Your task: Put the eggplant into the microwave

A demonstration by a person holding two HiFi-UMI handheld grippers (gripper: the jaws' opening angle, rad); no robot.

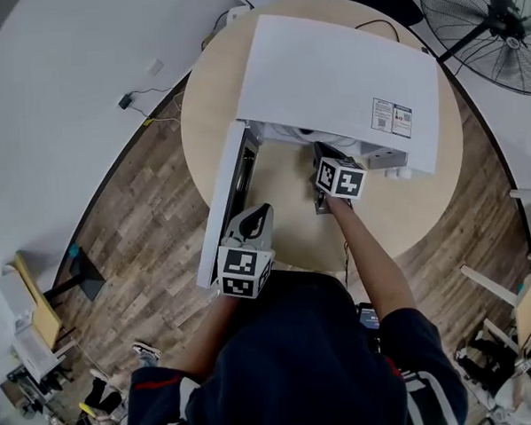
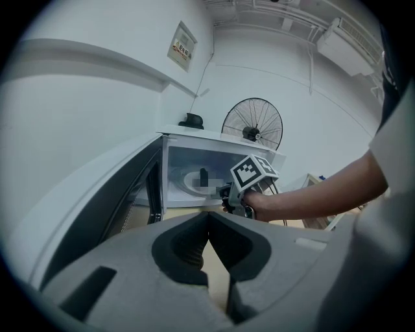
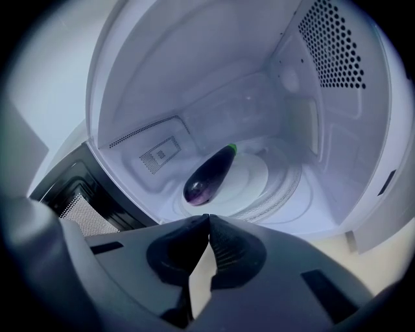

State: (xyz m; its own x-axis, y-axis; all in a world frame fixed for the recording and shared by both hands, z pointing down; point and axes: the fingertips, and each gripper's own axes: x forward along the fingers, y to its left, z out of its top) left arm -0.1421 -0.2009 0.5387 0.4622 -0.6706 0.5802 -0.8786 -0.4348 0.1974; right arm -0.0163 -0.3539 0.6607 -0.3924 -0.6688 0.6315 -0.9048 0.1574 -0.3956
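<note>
A dark purple eggplant (image 3: 209, 174) with a green stem end lies on the white turntable (image 3: 254, 176) inside the open microwave (image 1: 330, 79). My right gripper (image 3: 208, 218) is shut with nothing between its jaws, just in front of the microwave's mouth and a short way from the eggplant. Its marker cube (image 1: 340, 177) shows at the opening in the head view. The microwave door (image 1: 222, 205) is swung open to the left. My left gripper (image 2: 207, 214) sits by the door's outer end, also shut and holding nothing.
The microwave stands on a round wooden table (image 1: 425, 208). A black floor fan (image 1: 495, 26) stands behind the table at the right. A cable (image 1: 153, 102) runs along the floor at the left, and clutter lies at the lower corners.
</note>
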